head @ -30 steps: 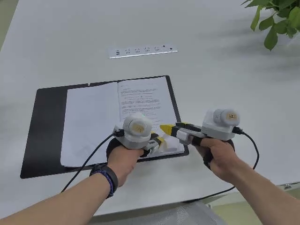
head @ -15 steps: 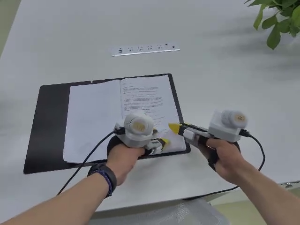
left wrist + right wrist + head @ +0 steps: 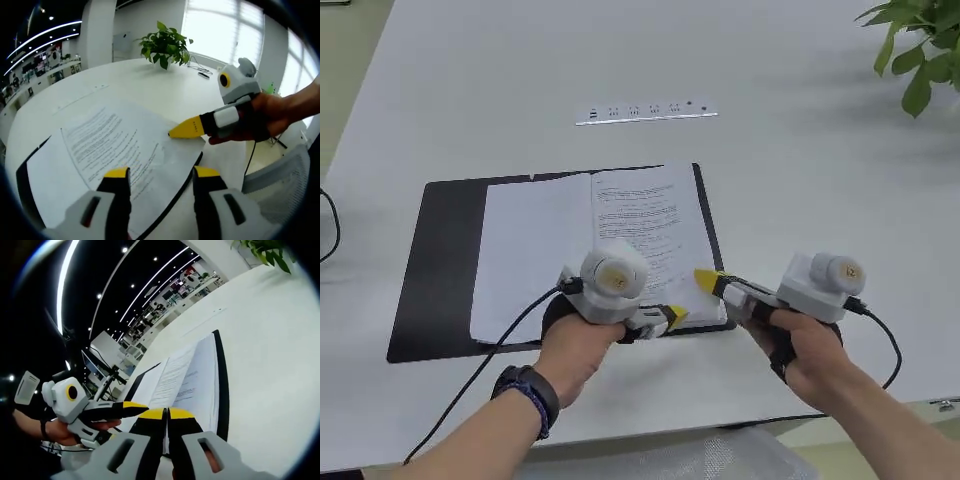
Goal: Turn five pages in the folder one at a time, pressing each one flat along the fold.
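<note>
A black folder (image 3: 440,270) lies open on the white table, with a blank sheet (image 3: 530,250) on its left and a printed page (image 3: 645,220) on its right. My left gripper (image 3: 670,318) stands open low over the printed page's near right corner (image 3: 110,140), its jaws (image 3: 161,173) apart with nothing between them. The right gripper (image 3: 705,280) is shut, its yellow tip (image 3: 171,134) at the page's right edge. In the right gripper view the shut jaws (image 3: 167,413) point along the page (image 3: 200,375), and the left gripper (image 3: 142,406) reaches in from the left.
A white power strip (image 3: 645,110) is set into the table beyond the folder. A potted plant (image 3: 920,50) stands at the far right. A dark cable (image 3: 325,230) curves at the left edge. Both grippers trail cords toward the near table edge.
The camera has shifted. My right gripper has drawn back to the right, from over the printed page toward its right edge. The left gripper has hardly moved.
</note>
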The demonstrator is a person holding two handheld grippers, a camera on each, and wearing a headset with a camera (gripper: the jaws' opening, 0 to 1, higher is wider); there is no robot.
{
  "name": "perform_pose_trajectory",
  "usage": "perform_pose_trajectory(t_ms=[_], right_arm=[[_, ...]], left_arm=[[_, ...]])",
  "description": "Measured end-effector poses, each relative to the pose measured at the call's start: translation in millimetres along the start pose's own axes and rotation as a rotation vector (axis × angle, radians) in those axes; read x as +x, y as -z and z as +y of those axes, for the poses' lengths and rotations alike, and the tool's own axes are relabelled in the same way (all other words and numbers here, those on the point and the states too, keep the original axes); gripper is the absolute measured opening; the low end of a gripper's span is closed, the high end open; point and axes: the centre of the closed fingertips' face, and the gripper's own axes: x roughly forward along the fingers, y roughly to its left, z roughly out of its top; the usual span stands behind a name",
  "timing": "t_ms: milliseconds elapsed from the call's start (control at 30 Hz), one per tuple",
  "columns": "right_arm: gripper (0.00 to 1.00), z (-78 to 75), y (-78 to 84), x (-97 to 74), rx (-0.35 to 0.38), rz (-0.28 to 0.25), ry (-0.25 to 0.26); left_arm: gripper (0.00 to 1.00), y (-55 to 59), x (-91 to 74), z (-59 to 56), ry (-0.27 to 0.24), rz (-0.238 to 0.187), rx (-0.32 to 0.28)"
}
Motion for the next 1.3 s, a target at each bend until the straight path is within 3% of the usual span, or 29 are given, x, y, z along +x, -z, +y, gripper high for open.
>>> perform_pose_trajectory(t_ms=[567,933,1300], right_arm=[[0.00,28.4,-8.8,12.4,-0.030,-0.015,-0.019],[0.00,47.1,-2.1,21.2,-0.025,-0.020,-0.040],[0.00,67.8,-3.7,35.0,-0.024,-0.033,-0.068]], left_arm=[[0.52,5.2,-47.4,30.6,-0.095,-0.054,-0.038],[0.55,15.2,-73.8,40.0,-0.138,-0.074,-0.058],[0.57,17.2,-97.4,49.2,-0.173,-0.104,-0.084]])
